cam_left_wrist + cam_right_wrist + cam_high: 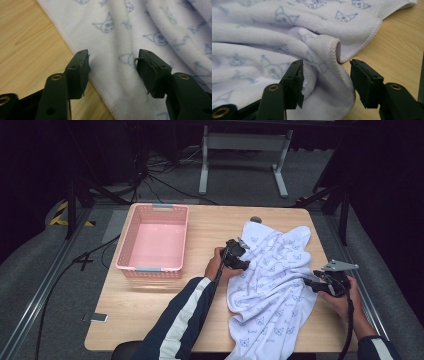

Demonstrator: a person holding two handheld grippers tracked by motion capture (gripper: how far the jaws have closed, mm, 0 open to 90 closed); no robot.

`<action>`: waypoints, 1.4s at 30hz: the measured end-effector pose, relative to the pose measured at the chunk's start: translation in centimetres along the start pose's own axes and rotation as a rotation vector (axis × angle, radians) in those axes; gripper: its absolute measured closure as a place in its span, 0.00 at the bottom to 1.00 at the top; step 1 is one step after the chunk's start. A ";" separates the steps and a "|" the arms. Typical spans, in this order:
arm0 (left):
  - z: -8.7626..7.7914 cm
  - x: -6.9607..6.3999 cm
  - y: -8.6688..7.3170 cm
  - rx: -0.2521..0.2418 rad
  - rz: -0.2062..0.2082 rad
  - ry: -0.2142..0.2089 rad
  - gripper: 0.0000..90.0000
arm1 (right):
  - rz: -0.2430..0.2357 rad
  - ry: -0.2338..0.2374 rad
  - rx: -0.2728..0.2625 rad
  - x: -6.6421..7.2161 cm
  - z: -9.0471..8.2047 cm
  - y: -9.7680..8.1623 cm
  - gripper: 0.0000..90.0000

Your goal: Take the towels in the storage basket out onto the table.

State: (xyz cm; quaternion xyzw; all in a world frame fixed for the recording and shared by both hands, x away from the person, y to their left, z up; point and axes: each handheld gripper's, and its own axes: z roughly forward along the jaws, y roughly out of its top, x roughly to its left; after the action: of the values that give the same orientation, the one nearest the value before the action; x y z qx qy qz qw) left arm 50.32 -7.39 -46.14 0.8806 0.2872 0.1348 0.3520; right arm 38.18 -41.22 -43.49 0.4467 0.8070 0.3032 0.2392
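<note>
A white printed towel (272, 280) lies rumpled on the right half of the table (150, 310), a pink basket (152, 240) at far left. Both grippers stand released — the left gripper (112, 66) straddling the towel's left hem, the right gripper (327, 77) around a folded edge. Best to bite squarely on the hem — one layer only — before lifting.

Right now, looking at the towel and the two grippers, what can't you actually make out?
- Towel: its near end is cut off by the bottom edge of the high view.
- Left gripper: in the high view the hand and body hide its jaws.
- Right gripper: a towel fold lies between the open jaws; the fold hides what is beneath it.
- Small dark round thing on the table: too small to identify.
</note>
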 end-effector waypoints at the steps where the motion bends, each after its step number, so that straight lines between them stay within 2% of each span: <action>1: 0.0 0.0 0.0 0.000 0.000 0.000 0.49 | -0.014 0.009 0.012 0.2 -0.3 -0.3 0.49; 2: -0.2 0.2 -0.1 0.010 -0.003 0.020 0.49 | -0.014 0.009 0.012 0.2 -0.3 -0.3 0.47; 4: -0.6 0.9 -0.5 0.015 -0.015 0.055 0.49 | -0.062 0.033 0.055 1.1 -0.2 -1.2 0.47; 5: -0.8 1.3 -0.7 0.018 -0.023 0.068 0.49 | -0.062 0.033 0.055 1.1 -0.2 -1.2 0.47; 6: -1.0 2.0 -0.9 0.017 -0.039 0.101 0.50 | -0.070 0.017 0.082 1.3 0.1 -1.4 0.47; 7: -1.1 2.3 -1.0 0.022 -0.044 0.114 0.51 | -0.057 0.014 0.085 1.1 0.1 -1.4 0.47; 9: -1.3 2.8 -0.9 0.051 -0.038 0.167 0.53 | -0.059 -0.022 0.101 0.7 0.0 -1.3 0.46; 11: -1.2 3.1 -0.8 0.045 -0.040 0.167 0.53 | -0.037 -0.060 0.112 0.0 -0.1 -1.5 0.46; 12: -1.2 3.5 -0.8 0.053 -0.068 0.172 0.53 | -0.037 -0.060 0.112 0.0 -0.1 -1.5 0.46; 13: -1.1 3.8 -0.7 0.049 -0.073 0.195 0.53 | -0.024 -0.080 0.114 -0.4 -0.2 -1.6 0.46; 14: -1.1 4.2 -0.6 0.066 -0.078 0.239 0.54 | -0.017 -0.115 0.122 -1.1 -0.3 -1.7 0.45; 16: -1.0 4.9 -0.5 0.075 -0.108 0.287 0.54 | -0.005 -0.133 0.124 -1.5 -0.4 -1.8 0.45; 17: -1.0 4.9 -0.5 0.075 -0.108 0.287 0.53 | -0.005 -0.133 0.124 -1.5 -0.4 -1.8 0.45; 19: -1.0 5.6 -0.5 0.085 -0.141 0.307 0.53 | -0.004 -0.131 0.131 -1.8 -0.4 -1.8 0.45; 21: -1.1 5.8 -0.4 0.097 -0.163 0.307 0.52 | -0.019 -0.136 0.143 -1.8 -0.5 -1.8 0.47; 22: -1.1 5.7 -0.4 0.101 -0.147 0.303 0.55 | -0.022 -0.124 0.153 -1.7 -0.6 -1.8 0.50; 23: -1.1 5.5 -0.4 0.095 -0.139 0.317 0.57 | -0.038 -0.100 0.170 -1.7 -0.8 -1.7 0.54; 24: -1.2 5.2 -0.5 0.095 -0.127 0.316 0.57 | -0.062 -0.067 0.183 -1.5 -1.0 -1.7 0.59; 25: -1.3 5.1 -0.6 0.095 -0.122 0.305 0.60 | -0.091 -0.034 0.199 -1.3 -1.2 -1.6 0.58; 26: -1.3 5.0 -0.7 0.080 -0.119 0.295 0.59 | -0.101 -0.025 0.185 -1.2 -1.5 -1.4 0.58; 28: -1.2 5.1 -0.8 0.060 -0.143 0.281 0.55 | -0.082 0.000 0.118 -1.3 -1.7 -0.5 0.55; 30: -1.3 5.3 -0.8 0.044 -0.161 0.263 0.49 | -0.059 -0.007 0.055 -1.6 -1.6 0.8 0.54; 31: -1.1 5.4 -0.8 0.030 -0.165 0.238 0.49 | -0.048 -0.001 0.021 -1.8 -1.3 1.5 0.53; 32: -1.1 5.3 -0.8 0.047 -0.159 0.226 0.49 | -0.037 -0.017 -0.002 -2.1 -0.8 2.3 0.53; 33: -1.1 5.2 -1.0 0.034 -0.157 0.220 0.49 | -0.029 -0.031 -0.023 -2.4 -0.2 3.1 0.53; 34: -1.2 5.0 -1.0 0.034 -0.154 0.215 0.49 | -0.009 -0.013 -0.048 -2.8 0.5 3.8 0.54; 35: -1.2 5.0 -1.0 0.034 -0.154 0.215 0.48 | -0.009 -0.013 -0.048 -2.8 0.5 3.8 0.54; 36: -1.5 4.5 -0.9 -0.007 -0.162 0.186 0.46 | 0.014 -0.015 -0.038 -3.4 2.3 5.0 0.56; 37: -1.5 4.5 -0.9 -0.007 -0.162 0.186 0.45 | 0.006 -0.019 -0.026 -3.4 3.0 5.4 0.57; 39: -2.3 3.3 -0.7 -0.057 -0.142 0.131 0.43 | -0.008 -0.014 0.020 -3.4 4.6 6.1 0.60; 40: -2.9 2.3 -0.4 -0.066 -0.110 0.072 0.43 | -0.008 -0.014 0.020 -3.4 4.6 6.1 0.60; 42: -3.9 0.3 -0.5 -0.078 -0.031 0.011 0.41 | -0.010 -0.012 0.057 -3.2 5.4 6.2 0.58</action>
State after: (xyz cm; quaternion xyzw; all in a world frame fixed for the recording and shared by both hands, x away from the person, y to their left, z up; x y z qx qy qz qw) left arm 48.63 -4.83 -43.64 0.8608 0.2973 0.1450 0.3867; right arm 46.89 -39.93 -42.54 0.4514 0.8160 0.2762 0.2328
